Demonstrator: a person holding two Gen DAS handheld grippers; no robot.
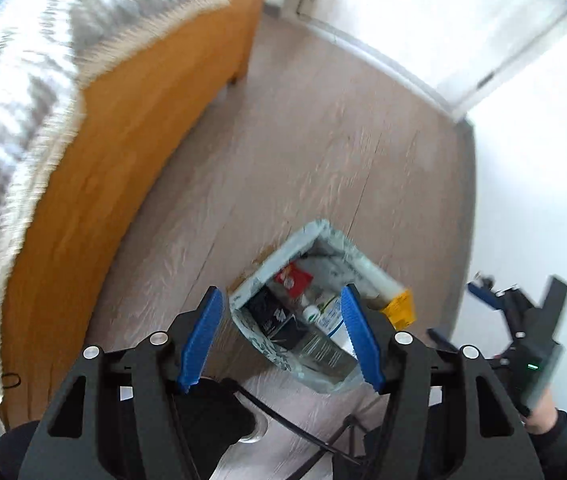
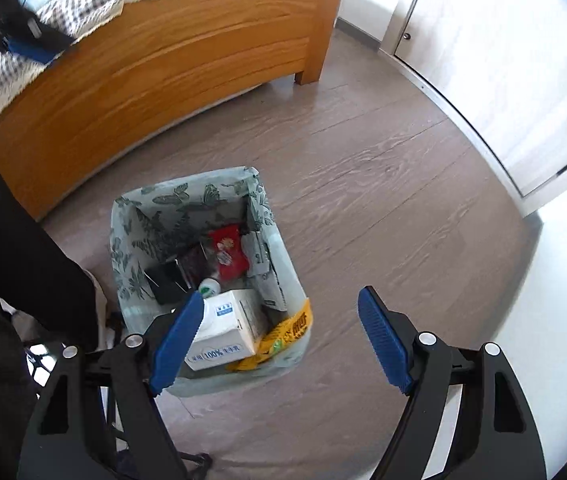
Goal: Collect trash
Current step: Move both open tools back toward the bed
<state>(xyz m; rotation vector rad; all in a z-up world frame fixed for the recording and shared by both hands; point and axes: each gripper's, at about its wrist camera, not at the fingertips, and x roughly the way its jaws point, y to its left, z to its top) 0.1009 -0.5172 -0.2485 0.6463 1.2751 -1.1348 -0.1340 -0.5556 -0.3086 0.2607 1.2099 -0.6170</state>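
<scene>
The soft rectangular waste bin lined with a pale green butterfly-print bag (image 2: 187, 208) stands on the grey wood-plank floor (image 2: 383, 184), just beside the orange wooden bed frame (image 2: 171, 68) at its ten o'clock. Inside lie a white milk carton with blue print (image 2: 227, 332), a white bottle with a green-marked cap (image 2: 208, 287), a red snack packet (image 2: 228, 254), dark flat boxes (image 2: 171, 280) and a yellow wrapper (image 2: 291, 330) draped over the rim at four o'clock.

The left gripper (image 1: 281, 338) hangs above the bin, its blue pads spread apart and holding nothing; the bin's contents show between them without contact. The right gripper (image 2: 279, 340) also stands wide, empty, its left pad overlapping the carton in view, its right pad over bare floor.

Bare floor runs from the bin toward twelve and three o'clock, up to the white wall and cupboard doors (image 2: 483, 60). A checked blanket with lace edging (image 2: 83, 4) overhangs the bed. A dark-sleeved hand (image 1: 543, 416) carries the right tool at the left view's four o'clock
</scene>
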